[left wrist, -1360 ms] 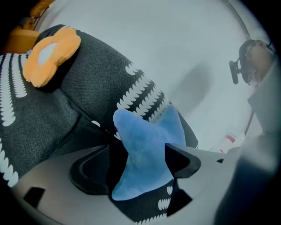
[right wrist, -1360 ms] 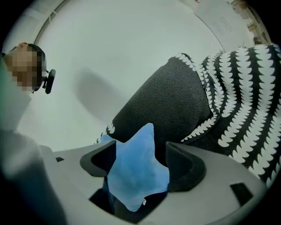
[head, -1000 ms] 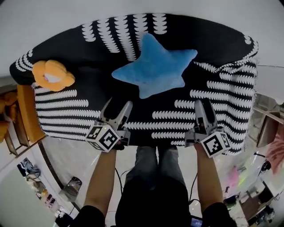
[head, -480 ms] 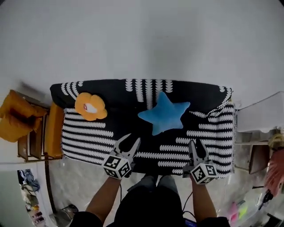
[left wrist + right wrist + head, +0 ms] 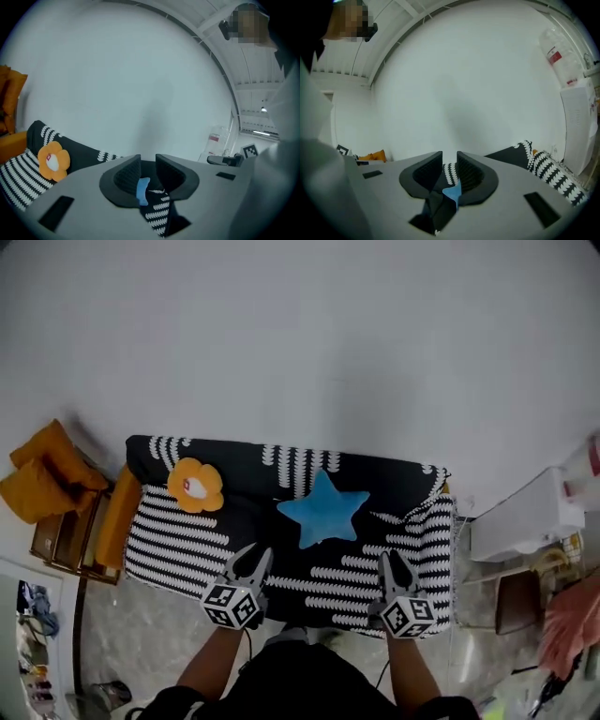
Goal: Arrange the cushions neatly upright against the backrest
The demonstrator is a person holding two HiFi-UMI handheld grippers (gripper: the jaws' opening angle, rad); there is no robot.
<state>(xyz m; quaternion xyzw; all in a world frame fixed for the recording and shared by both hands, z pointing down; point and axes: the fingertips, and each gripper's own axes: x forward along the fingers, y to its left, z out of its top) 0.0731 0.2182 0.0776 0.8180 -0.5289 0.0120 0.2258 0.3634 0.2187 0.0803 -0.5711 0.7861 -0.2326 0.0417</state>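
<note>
A blue star cushion (image 5: pixel 323 510) sits mid-sofa and an orange flower cushion (image 5: pixel 195 486) at the left end, both resting up against the black backrest (image 5: pixel 244 457). My left gripper (image 5: pixel 253 557) and right gripper (image 5: pixel 390 561) hover over the sofa's front edge, well short of either cushion. Both sets of jaws have just been closing and now stand a narrow gap apart with nothing between them. Through the left gripper (image 5: pixel 147 161) gap the star (image 5: pixel 142 187) shows far off, with the flower (image 5: pixel 53 161) to the left. The right gripper (image 5: pixel 449 159) looks at the star (image 5: pixel 453 192) too.
The sofa wears a black cover with white stripes (image 5: pixel 169 540). An orange-cushioned wooden chair (image 5: pixel 58 502) stands left of it and a white appliance (image 5: pixel 523 517) to its right. A plain white wall (image 5: pixel 300 352) rises behind. Pink cloth (image 5: pixel 572 624) lies at the far right.
Both grippers have lifted away from the sofa's front edge and their jaws have narrowed. The head view now takes in the whole sofa and wall. The cushions have not moved.
</note>
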